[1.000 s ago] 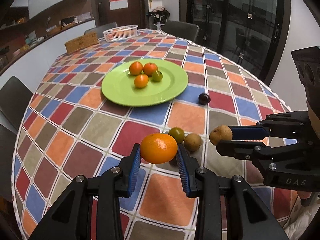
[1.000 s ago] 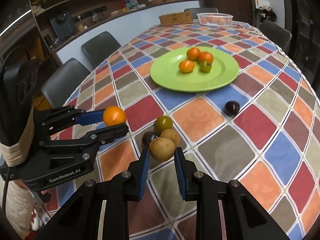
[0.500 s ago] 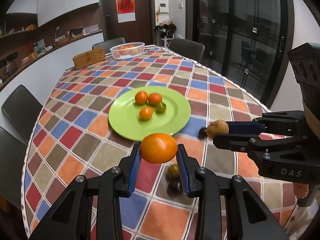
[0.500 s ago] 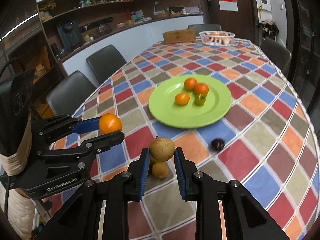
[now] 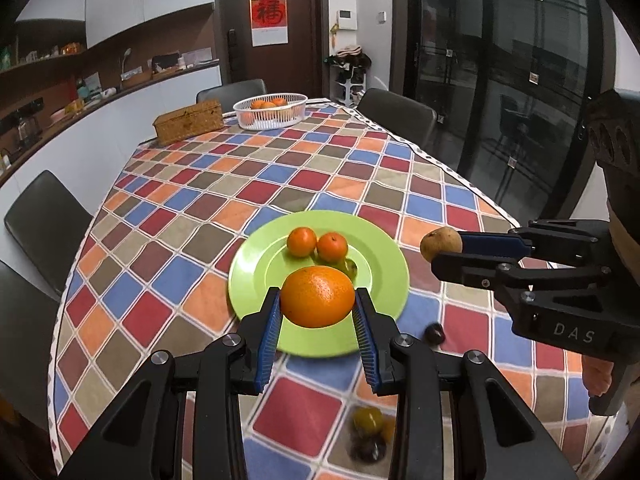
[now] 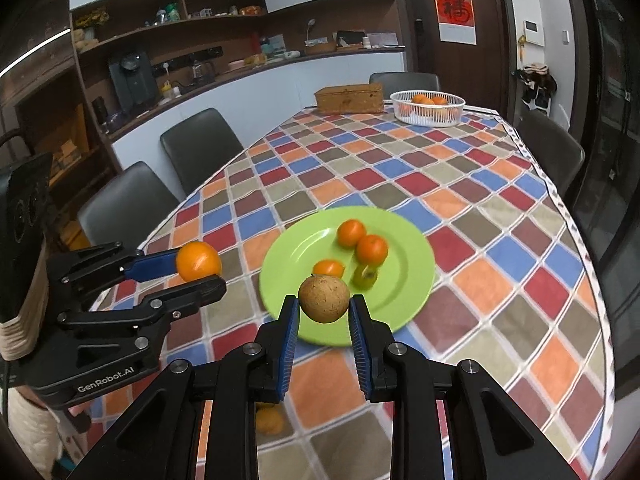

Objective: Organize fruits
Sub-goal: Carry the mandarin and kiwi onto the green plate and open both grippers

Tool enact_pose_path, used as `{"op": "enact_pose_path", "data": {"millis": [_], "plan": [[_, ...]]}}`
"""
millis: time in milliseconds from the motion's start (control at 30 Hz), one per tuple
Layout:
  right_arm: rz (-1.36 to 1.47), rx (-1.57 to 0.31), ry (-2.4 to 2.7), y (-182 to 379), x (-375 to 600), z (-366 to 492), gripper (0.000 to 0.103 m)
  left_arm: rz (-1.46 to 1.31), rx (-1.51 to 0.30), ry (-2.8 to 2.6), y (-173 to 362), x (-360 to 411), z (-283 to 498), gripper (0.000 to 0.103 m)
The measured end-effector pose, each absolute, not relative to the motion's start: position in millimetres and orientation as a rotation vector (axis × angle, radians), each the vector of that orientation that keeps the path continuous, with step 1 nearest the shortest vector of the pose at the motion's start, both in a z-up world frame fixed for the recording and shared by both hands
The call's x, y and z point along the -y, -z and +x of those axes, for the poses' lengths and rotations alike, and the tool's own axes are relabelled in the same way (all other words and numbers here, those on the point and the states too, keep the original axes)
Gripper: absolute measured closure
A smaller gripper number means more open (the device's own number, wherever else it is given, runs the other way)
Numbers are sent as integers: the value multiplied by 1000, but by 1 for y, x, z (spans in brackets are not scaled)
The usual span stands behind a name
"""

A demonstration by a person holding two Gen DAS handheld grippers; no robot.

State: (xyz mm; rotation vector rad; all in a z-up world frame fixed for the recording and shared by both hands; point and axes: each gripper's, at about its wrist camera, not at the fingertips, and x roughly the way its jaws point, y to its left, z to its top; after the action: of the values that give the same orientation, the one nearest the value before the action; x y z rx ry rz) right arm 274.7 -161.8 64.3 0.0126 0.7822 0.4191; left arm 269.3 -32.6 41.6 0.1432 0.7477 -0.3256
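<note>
While we carry both fruits high over the table (image 5: 168, 216), our left gripper (image 5: 317, 309) is clenched on the orange (image 5: 317, 301), which hangs above the 6 o'clock edge of the green plate (image 5: 256, 276). To its right, our right gripper (image 6: 323, 308) is clamped on a brown fruit (image 6: 323, 298), also over the near rim of the plate. Three small oranges (image 6: 351, 233) and a green fruit (image 6: 366, 274) already crowd the plate's middle toward 12 o'clock. A dark plum (image 5: 434, 333) lies on the cloth at the plate's 4 o'clock, and a few more fruits (image 5: 368, 420) sit blurred beneath us.

We judge the risks as these: two round fruits released near the rim could roll off, or knock the cluster apart. Our grippers, close side by side, could also bump if lowered together.
</note>
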Motion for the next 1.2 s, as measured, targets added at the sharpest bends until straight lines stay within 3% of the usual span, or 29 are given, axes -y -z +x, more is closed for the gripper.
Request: {"op": "enact_pose_path", "data": {"millis": [667, 1200], "plan": [[-39, -926, -412, -9, 167, 378, 76, 85, -898, 308, 17, 43, 377, 68], [-22, -990, -414, 22, 168, 405, 76, 91, -966, 294, 47, 49, 404, 67]]}}
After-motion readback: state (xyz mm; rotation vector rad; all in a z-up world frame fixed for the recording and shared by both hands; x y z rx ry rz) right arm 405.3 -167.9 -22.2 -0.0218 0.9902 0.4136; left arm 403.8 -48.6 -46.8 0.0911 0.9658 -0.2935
